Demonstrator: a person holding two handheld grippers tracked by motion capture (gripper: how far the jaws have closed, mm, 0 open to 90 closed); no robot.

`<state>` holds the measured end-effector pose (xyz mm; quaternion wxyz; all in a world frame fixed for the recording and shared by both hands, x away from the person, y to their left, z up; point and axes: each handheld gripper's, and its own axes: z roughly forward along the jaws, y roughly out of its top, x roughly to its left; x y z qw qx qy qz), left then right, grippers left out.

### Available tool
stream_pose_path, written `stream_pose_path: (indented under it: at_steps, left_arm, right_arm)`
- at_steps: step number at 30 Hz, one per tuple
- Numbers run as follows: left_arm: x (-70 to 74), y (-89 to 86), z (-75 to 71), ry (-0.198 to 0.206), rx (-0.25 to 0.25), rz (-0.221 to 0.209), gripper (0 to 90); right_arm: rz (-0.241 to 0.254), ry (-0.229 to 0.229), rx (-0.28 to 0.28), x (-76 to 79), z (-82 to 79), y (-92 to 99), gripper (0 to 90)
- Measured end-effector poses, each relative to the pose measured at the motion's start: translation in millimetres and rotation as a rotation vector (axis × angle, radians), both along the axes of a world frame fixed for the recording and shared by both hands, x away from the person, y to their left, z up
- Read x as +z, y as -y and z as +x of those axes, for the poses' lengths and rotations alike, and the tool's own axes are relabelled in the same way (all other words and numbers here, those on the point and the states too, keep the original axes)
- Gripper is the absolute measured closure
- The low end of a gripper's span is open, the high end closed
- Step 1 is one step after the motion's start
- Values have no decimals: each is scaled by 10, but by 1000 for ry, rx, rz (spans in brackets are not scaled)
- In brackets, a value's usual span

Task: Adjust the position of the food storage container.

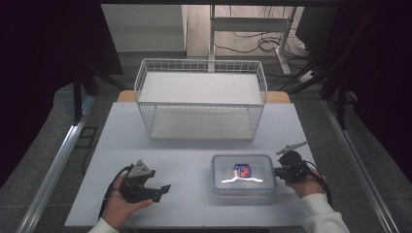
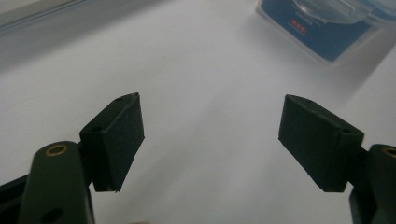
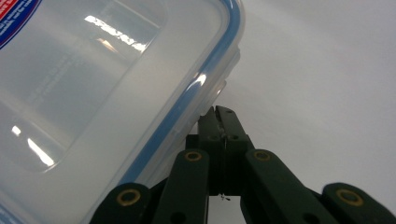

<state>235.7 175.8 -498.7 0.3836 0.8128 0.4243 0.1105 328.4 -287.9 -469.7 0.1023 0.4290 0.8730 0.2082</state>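
Clear rounded-rectangle plastic container (image 1: 243, 174), blue-sealed lid, is sitting lower right of centre on the matte white table (image 1: 194, 150). Right gripper (image 1: 278, 171) is pressing closed, empty jaws against its right edge. Left gripper (image 1: 165, 189), lower left, is idling with jaws apart, nothing between.

Black grippers (image 1: 145, 184), seemingly white sleeves (image 1: 323, 216)

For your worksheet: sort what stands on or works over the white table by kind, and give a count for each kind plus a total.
Wire baskets: 1
Clear lidded boxes: 1
Grippers: 2, left gripper with jaws apart, right gripper shut at the box's edge
Total: 4
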Motion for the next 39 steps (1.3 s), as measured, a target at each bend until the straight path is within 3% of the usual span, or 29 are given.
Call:
stream_pose_path:
  at_steps: [13, 17, 28, 33, 36, 39]
  left_arm:
    - [-2, -76, 33, -2, 27, -1, 219]
    - [-9, -88, 42, -5, 31, 1, 219]
    - [-25, -113, 53, -5, 51, -3, 219]
    - [-29, -123, 56, -5, 49, 2, 219]
    - [-24, -144, 57, -6, 53, 0, 219]
    - [-21, -147, 54, -2, 54, -3, 219]
  right_arm:
    - [-18, 1, 156, -10, -92, -542, 891]
    - [-24, 15, 199, -22, -92, -737, 891]
    - [-54, 73, 283, -50, -113, -1042, 891]
    - [-36, 70, 276, -37, -117, -1028, 890]
    - [-45, 130, 228, 24, -133, -880, 890]
    - [2, 163, 179, 79, -174, -712, 889]
